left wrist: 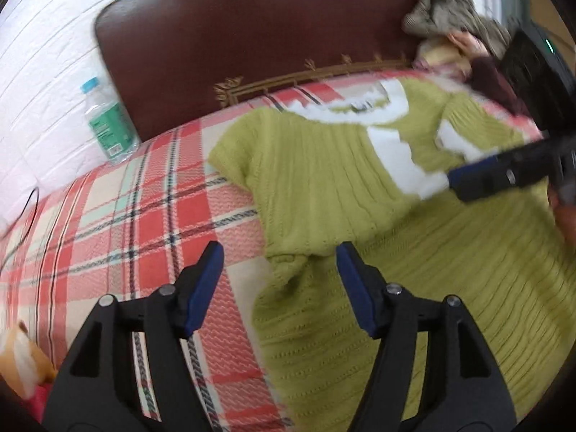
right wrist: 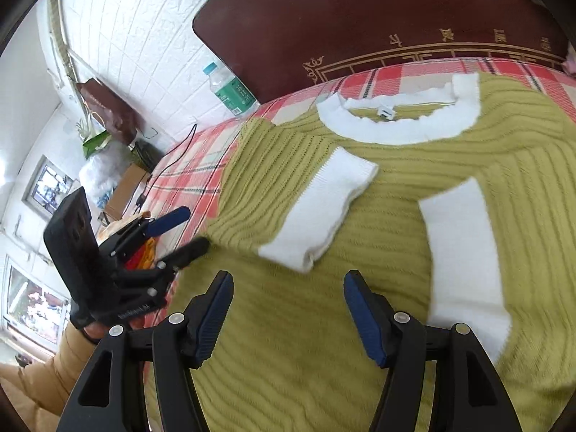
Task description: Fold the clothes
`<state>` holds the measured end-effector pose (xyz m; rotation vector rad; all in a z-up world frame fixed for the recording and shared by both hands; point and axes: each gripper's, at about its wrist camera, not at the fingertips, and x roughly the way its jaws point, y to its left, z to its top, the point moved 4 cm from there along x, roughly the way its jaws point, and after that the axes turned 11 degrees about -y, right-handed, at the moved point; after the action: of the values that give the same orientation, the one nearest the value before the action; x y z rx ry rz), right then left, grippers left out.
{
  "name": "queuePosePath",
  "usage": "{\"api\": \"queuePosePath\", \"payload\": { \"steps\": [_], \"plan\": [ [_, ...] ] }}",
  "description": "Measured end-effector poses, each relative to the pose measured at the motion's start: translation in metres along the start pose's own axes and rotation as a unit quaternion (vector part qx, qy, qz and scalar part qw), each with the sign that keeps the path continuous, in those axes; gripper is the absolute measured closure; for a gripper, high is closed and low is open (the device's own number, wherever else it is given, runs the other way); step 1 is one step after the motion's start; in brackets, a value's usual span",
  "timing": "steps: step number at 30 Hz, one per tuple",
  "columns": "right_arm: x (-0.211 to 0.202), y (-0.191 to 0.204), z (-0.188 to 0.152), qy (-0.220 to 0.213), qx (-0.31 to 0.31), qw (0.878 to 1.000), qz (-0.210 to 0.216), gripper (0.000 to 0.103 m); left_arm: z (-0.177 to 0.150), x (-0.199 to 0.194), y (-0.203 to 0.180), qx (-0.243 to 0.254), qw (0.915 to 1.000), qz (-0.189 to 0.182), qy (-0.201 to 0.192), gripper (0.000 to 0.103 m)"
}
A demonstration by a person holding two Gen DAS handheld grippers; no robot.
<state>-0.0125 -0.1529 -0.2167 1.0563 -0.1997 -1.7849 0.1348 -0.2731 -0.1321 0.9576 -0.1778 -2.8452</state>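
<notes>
Spread flat on a red plaid bedspread (left wrist: 118, 223), a green ribbed knit sweater with white cuffs (right wrist: 360, 324) — both tools (left wrist: 279, 252) (right wrist: 288, 280) open, empty; clear plastic water bottle (left wrist: 106, 122) beside a dark red headboard (left wrist: 252, 36).

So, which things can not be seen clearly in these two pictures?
- Sweater hem: cut off by the bottom edge in both views.
- Sweater neck tag: too small to read, right wrist view.
- Olive clothes pile: blurred, left wrist view.
- Bottle label: blurred.

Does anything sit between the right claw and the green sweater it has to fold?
Nothing visible does. The right claw hangs open directly over the green sweater, both white cuffs already folded inward.
</notes>
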Motion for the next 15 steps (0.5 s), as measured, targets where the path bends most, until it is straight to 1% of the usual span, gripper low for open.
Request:
{"api": "queuePosePath", "payload": {
  "steps": [3,4,5,6,7,8,9,10,11,12,15],
  "plan": [
    [0.014,0.002,0.004,0.002,0.013,1.0,0.003,0.038,-0.004,0.003,-0.005,0.015,0.9997,-0.019,0.0,0.036],
    [0.019,0.002,0.005,0.002,0.013,1.0,0.0,0.044,-0.004,0.006,-0.007,0.022,0.9996,-0.016,0.002,0.036],
    [0.023,0.002,0.006,0.002,0.013,1.0,-0.004,0.048,-0.004,0.01,-0.007,0.03,0.9995,-0.002,0.006,0.036],
    [0.025,0.002,0.008,0.002,0.016,1.0,-0.003,0.063,-0.003,0.013,-0.006,0.032,0.9994,0.008,0.007,0.036],
    [0.027,0.002,0.01,0.001,0.02,1.0,-0.001,0.085,-0.002,0.016,-0.005,0.034,0.9992,0.018,0.009,0.036],
    [0.028,0.002,0.012,0.0,0.023,1.0,0.002,0.092,-0.001,0.019,-0.003,0.034,0.9989,0.031,0.01,0.044],
    [0.027,0.004,0.014,-0.007,0.015,1.0,0.001,0.093,0.001,0.02,0.002,0.024,0.9983,0.051,0.012,0.067],
    [0.025,0.007,0.016,-0.014,0.004,1.0,0.0,0.093,0.003,0.02,0.009,0.009,0.9978,0.063,0.016,0.075],
    [0.023,0.011,0.017,-0.018,-0.009,1.0,-0.002,0.093,0.004,0.02,0.015,-0.01,0.9971,0.074,0.017,0.077],
    [0.02,0.015,0.018,-0.021,-0.023,1.0,-0.005,0.093,0.003,0.016,0.021,-0.031,0.9961,0.081,0.014,0.085],
    [0.019,0.02,0.014,-0.005,-0.066,0.997,-0.04,0.093,-0.005,0.005,0.032,-0.059,0.9935,0.095,0.019,0.085]
  ]
}}
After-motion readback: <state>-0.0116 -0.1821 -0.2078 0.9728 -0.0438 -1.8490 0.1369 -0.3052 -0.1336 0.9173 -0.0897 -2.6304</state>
